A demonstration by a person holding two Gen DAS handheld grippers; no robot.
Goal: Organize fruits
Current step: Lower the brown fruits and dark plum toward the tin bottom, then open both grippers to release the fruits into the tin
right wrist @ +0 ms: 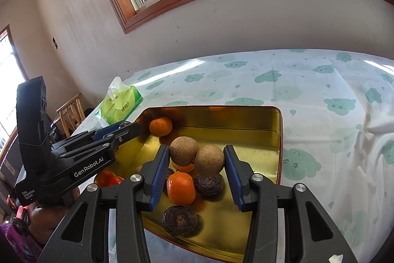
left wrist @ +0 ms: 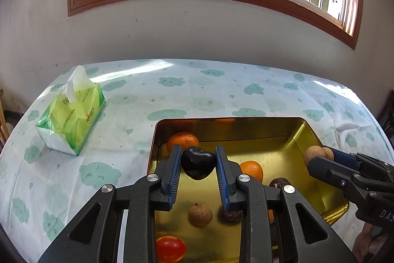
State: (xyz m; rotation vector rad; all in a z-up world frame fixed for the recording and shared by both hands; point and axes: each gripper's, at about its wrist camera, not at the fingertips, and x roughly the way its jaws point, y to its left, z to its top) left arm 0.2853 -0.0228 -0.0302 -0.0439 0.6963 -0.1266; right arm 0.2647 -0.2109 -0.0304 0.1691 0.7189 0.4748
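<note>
In the left wrist view my left gripper is shut on a dark, heart-shaped cherry, held above the gold tin tray. My right gripper is shut on two brown longans side by side, also above the tray. In the tray lie mandarins, one more at the far corner, a loose longan, dark wrinkled fruits and red tomatoes. Each gripper shows in the other's view: the right one at the tray's right side, the left one at its left.
A green tissue pack stands on the cloud-print tablecloth left of the tray. Behind the table is a wall with a wood-framed window. A wooden chair stands beyond the table's left end.
</note>
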